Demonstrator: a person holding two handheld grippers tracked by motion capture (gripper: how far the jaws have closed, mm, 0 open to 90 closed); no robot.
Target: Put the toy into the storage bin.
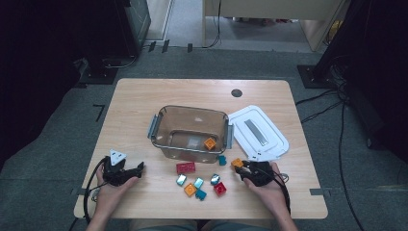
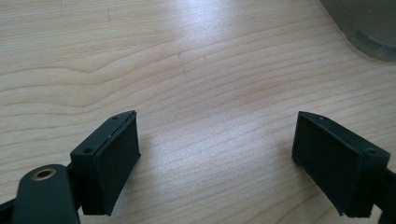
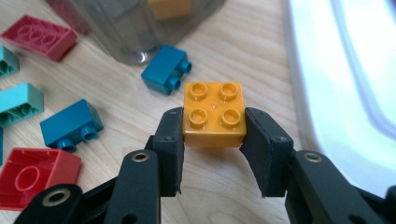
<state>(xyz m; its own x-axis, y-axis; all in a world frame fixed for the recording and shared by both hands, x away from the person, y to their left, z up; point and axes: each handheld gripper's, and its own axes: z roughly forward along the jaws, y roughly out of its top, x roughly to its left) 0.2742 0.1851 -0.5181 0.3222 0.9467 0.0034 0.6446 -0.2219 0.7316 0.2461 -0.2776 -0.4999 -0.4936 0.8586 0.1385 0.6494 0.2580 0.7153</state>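
Our right gripper clamps the orange brick by its sides, studs up, ready for the bin; our left gripper rests wide open, empty.

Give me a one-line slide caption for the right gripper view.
Right gripper shut on orange four-stud brick, beside white lid.

Right gripper: pads clamp orange brick, studs up
Beside: blue brick, white lid
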